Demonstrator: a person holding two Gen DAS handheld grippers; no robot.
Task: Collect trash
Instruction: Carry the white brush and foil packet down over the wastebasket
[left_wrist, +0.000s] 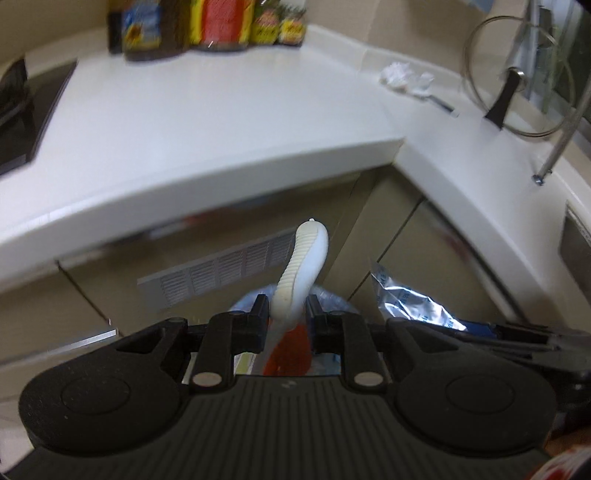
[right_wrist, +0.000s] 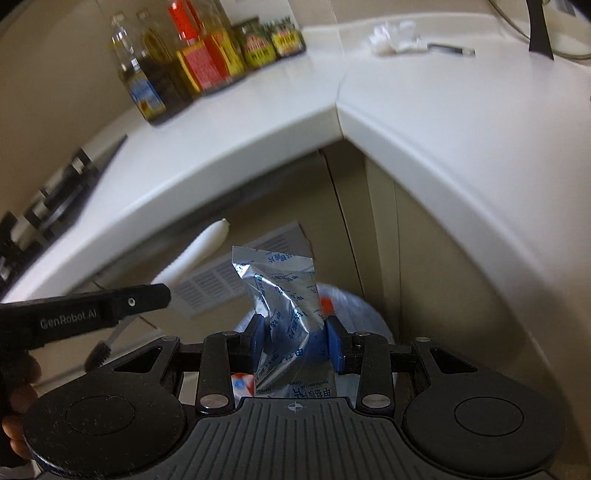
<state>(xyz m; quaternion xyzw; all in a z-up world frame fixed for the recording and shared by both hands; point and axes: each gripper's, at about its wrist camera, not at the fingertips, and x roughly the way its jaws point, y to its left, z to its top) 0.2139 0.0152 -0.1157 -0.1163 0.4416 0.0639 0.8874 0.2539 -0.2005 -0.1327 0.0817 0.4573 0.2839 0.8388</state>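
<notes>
Left wrist view: the left claw (left_wrist: 287, 314) pinches a white toothbrush (left_wrist: 303, 269) by its middle, handle end pointing up and away, bristles low, above the lined trash bin (left_wrist: 332, 301), presumably for dropping. The right claw (right_wrist: 295, 341) grips a crumpled foil packet (right_wrist: 286, 295), upright, over the same bin. Crumpled tissue (left_wrist: 404, 77) remains on the far surface (left_wrist: 221, 122).

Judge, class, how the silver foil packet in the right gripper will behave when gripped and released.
The silver foil packet looks creased and dented between the right gripper's pads, so it probably crumples easily. It appears thin and mostly empty, so likely light. Its glossy surface may slip.
</notes>
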